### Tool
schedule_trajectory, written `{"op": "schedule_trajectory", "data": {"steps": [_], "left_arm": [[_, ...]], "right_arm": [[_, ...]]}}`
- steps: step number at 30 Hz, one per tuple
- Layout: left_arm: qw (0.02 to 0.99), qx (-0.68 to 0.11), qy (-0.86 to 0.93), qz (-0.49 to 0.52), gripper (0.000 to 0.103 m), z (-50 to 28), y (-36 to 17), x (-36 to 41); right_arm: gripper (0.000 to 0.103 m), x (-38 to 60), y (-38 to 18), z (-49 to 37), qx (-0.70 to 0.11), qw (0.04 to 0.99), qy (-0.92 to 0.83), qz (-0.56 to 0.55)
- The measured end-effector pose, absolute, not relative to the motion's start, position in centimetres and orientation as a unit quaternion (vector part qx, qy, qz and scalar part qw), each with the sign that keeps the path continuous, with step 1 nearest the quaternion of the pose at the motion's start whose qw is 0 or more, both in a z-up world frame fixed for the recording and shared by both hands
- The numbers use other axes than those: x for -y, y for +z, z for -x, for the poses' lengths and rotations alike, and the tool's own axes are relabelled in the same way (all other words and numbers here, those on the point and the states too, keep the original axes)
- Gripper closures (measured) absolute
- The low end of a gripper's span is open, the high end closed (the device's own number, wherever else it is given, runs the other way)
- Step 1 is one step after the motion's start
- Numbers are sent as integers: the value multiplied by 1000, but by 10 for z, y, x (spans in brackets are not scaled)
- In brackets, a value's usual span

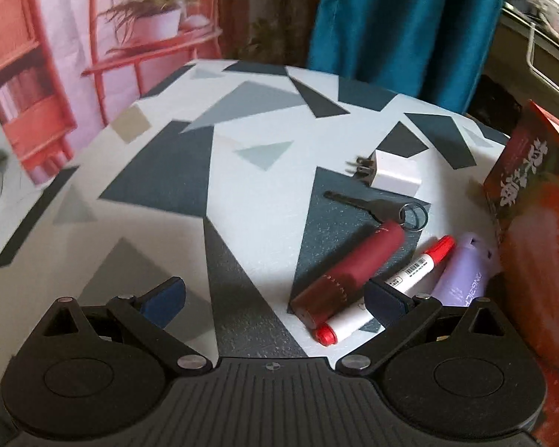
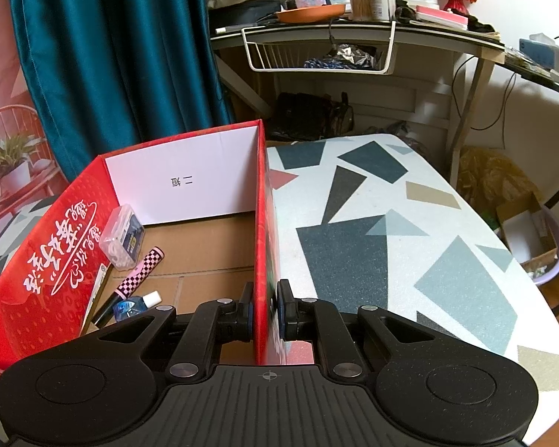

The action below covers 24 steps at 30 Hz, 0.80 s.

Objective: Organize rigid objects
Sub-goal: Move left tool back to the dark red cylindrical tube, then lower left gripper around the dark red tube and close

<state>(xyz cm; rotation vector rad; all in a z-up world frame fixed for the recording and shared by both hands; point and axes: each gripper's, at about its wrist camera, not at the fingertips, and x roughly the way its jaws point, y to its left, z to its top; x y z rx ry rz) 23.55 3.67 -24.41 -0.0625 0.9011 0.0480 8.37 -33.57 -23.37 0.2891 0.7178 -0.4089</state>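
In the left wrist view my left gripper [image 1: 274, 298] stands open just above the patterned table, empty. Right of its right finger lie a dark red tube [image 1: 348, 270], a red-capped white marker [image 1: 387, 288] and a lilac highlighter [image 1: 462, 272]. Farther off are a key with a ring [image 1: 376, 210] and a white charger plug [image 1: 393, 175]. The red box [image 1: 533, 201] stands at the right edge. In the right wrist view my right gripper [image 2: 266, 309] is shut on the red box's right wall [image 2: 262, 223]. Inside the box lie a clear case [image 2: 121, 236], a checkered pen [image 2: 136, 273] and a small blue bottle [image 2: 134, 305].
The patterned table [image 2: 410, 253] stretches to the right of the box. A teal curtain [image 2: 104, 44] hangs behind. A cluttered desk with a white wire basket [image 2: 320, 52] stands beyond the table. A backdrop with a red chair and plant [image 1: 149, 26] is at the far left.
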Motion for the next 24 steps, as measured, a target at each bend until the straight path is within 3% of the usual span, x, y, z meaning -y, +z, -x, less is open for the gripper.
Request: {"op": "schedule_trajectory", "data": {"steps": [4,6,8,10,16,19,24], "left_arm": [[891,-450,14,61,3,-234,-240,-40],[882,-465,16,79,13,-234,-241,-41],[875,-472,20,105,31,-233,-245,-37],[867,-479,18,135,38,-230,-246,-39],[858,-474,-5,197,40,-233,-246,-41],[850,-477,-3,225,51,-239,-254,-44],[840,-464,5,281,54,-250,-259,-58]], "right_arm": [[92,335,-235,-85,-350,905,-198,-140],[92,336,-236,-84,-350,905,-198,-141],[92,336,-236,-85,-349,905,-197,-142],[92,335,-236,-85,-350,905,-197,-141],[92,335,-236,-85,-349,905,-197,-142],[92,335,-236,-85,-350,905,-197,-142],[92,335,-237,-85,-353,904,-198,-140]]}}
